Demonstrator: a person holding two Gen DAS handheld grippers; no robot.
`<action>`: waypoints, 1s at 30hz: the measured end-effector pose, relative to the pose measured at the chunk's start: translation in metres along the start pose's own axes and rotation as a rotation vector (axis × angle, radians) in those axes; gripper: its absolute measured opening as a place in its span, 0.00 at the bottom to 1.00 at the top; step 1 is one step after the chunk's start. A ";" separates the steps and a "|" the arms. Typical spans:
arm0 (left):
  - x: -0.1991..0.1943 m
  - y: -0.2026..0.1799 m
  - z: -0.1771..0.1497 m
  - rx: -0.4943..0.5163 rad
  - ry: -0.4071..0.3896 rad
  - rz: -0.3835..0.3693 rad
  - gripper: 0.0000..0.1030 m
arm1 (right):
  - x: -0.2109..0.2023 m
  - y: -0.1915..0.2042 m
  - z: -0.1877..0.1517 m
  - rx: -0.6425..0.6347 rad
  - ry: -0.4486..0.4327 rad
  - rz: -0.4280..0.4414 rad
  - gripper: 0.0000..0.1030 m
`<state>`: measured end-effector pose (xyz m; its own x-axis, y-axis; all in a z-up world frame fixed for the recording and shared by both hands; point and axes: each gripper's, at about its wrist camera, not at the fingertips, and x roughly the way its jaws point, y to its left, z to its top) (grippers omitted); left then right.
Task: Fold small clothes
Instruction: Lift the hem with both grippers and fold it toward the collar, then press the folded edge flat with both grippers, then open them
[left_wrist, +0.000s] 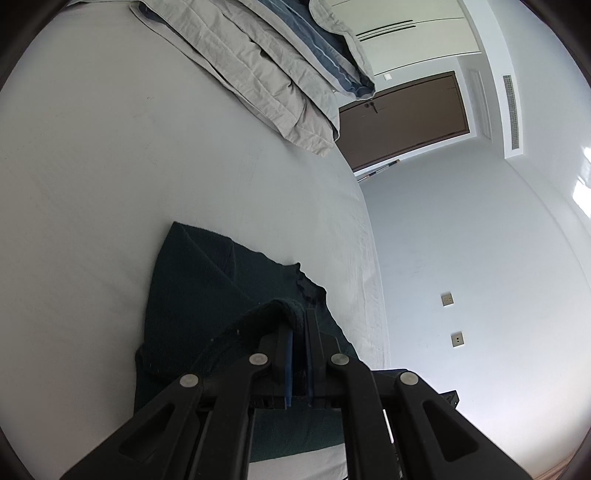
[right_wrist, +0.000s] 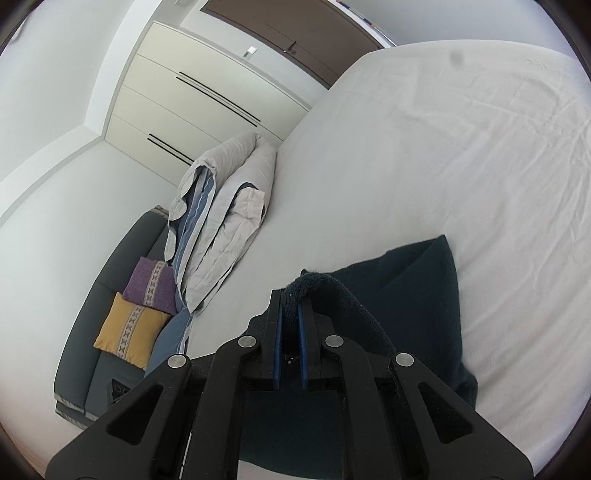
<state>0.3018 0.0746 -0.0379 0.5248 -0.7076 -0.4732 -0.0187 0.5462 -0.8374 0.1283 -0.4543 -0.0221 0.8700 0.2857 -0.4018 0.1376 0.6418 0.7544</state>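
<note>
Dark knit garment (left_wrist: 207, 280) is spread on the white bed (left_wrist: 92, 166), directly beneath and ahead of both tools. Its near edge is lifted off the sheet and pinched at each end. Left tool (left_wrist: 300, 325) is clamped tight on one raised fold; right tool (right_wrist: 290, 301) is clamped tight on the other. A folded grey duvet (right_wrist: 229, 192) is noted well apart.

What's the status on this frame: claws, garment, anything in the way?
Left claw and right claw both shut on dark knit garment. Garment part lifted off white bed sheet. Folded duvet well clear.
</note>
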 end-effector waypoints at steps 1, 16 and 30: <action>0.008 0.003 0.007 -0.003 -0.003 0.014 0.06 | 0.012 -0.003 0.007 0.003 -0.002 -0.009 0.06; 0.109 0.064 0.062 -0.084 0.028 0.196 0.37 | 0.177 -0.096 0.065 0.145 0.016 -0.283 0.57; 0.031 0.027 -0.016 0.187 -0.064 0.335 0.71 | 0.172 -0.006 -0.004 -0.354 0.134 -0.469 0.57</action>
<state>0.3040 0.0601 -0.0801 0.5679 -0.4501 -0.6891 -0.0460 0.8186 -0.5725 0.2752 -0.4065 -0.0981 0.6844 -0.0127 -0.7290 0.3060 0.9125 0.2714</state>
